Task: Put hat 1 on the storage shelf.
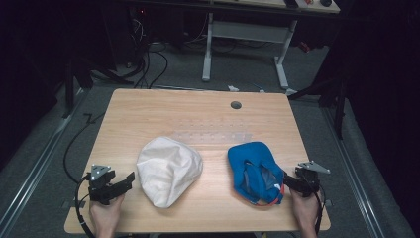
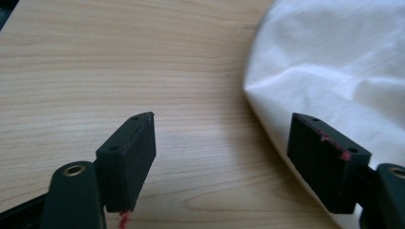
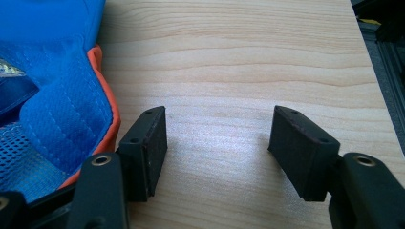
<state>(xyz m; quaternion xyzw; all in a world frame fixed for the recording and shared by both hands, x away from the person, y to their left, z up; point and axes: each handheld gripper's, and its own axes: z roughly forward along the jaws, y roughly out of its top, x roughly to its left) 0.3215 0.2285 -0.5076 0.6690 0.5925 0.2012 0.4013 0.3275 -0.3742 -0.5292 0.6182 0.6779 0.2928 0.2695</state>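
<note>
From above, we see our left tongs (image 1: 130,177) near the white cap (image 1: 168,170) and our right tongs (image 1: 286,180) by the blue cap (image 1: 253,171), both caps lying on the table (image 1: 198,119). Left gripper view: tongs (image 2: 222,160) spread, gripping nothing, white cap (image 2: 334,67) beside the right-hand jaw. Right gripper view: tongs (image 3: 217,150) spread over bare wood, blue cap (image 3: 52,90) just left.
</note>
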